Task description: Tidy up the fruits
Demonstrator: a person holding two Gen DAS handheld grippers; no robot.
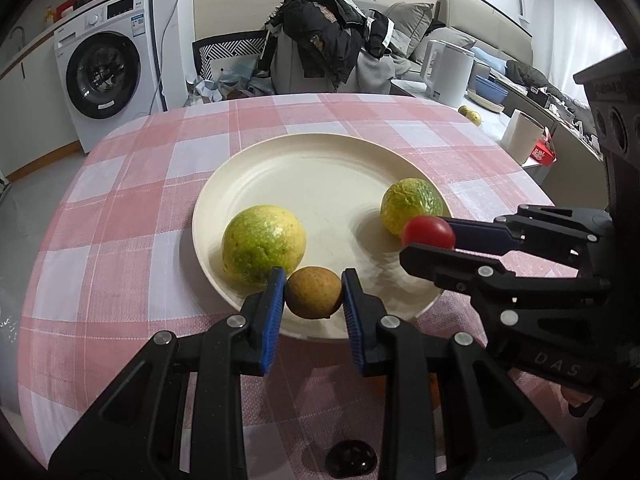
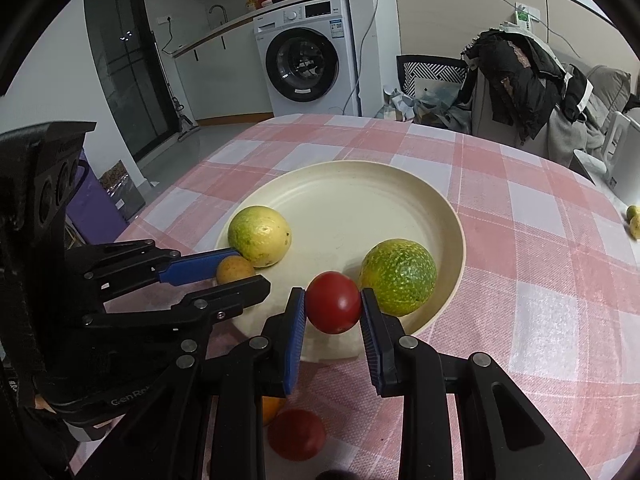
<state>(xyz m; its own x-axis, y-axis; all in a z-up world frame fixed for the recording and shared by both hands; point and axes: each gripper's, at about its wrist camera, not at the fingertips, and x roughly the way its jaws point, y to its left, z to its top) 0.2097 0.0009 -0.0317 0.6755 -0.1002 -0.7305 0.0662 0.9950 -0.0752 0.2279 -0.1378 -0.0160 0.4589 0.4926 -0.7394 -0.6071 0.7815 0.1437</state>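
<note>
Over the pink checked cloth, my left claw is closed on a small brown fruit and my right claw is closed on a tomato, each pinched between blue pads narrowed just to the fruit's width. Both hang at the near rim of the cream plate, the brown fruit toward the left beside one green-yellow fruit, the tomato toward the right just beside the other. To set them down well, I judge I should lower each onto bare plate clear of its neighbour, then ease the pads apart slowly so neither round fruit rolls off the shallow rim; the tomato calls for the lighter squeeze. The brown fruit looks dull, rough-skinned and firm; the tomato is smooth, glossy and red; the two already on the plate are mottled green and yellow, the right one pebbly. Near me on the cloth lie a second tomato and part of an orange fruit, not yet gathered. Two more small yellow-green fruits sit at the far right edge.
</note>
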